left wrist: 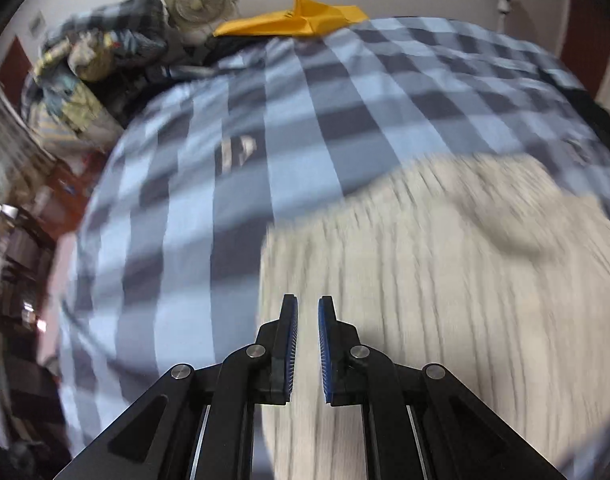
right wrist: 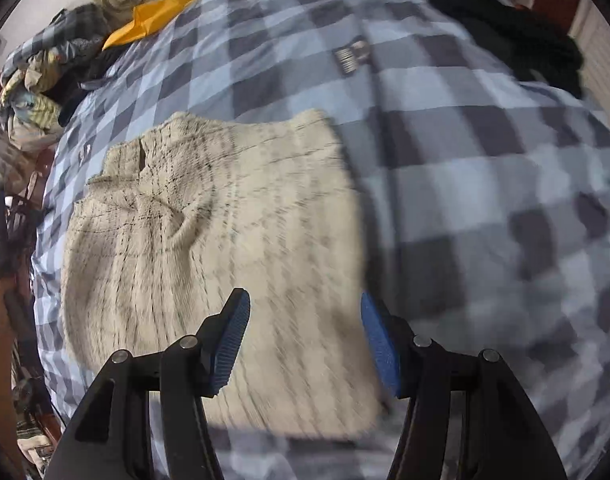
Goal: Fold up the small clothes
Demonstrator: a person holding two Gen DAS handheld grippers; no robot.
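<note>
A cream knitted garment (right wrist: 225,232) lies spread flat on the blue-and-grey checked bedspread (right wrist: 465,168). It also shows, blurred, in the left wrist view (left wrist: 445,264). My left gripper (left wrist: 307,308) hovers over the garment's left edge, its jaws a narrow gap apart with nothing between them. My right gripper (right wrist: 303,300) is open wide and empty above the garment's near right part. Both views are motion-blurred.
A yellow folded cloth (left wrist: 301,20) lies at the far edge of the bed, beside a fan (left wrist: 199,0) and a heap of clothes (left wrist: 89,60). A black garment (right wrist: 505,32) lies at the bed's far right. Cluttered shelves (left wrist: 13,264) stand left of the bed.
</note>
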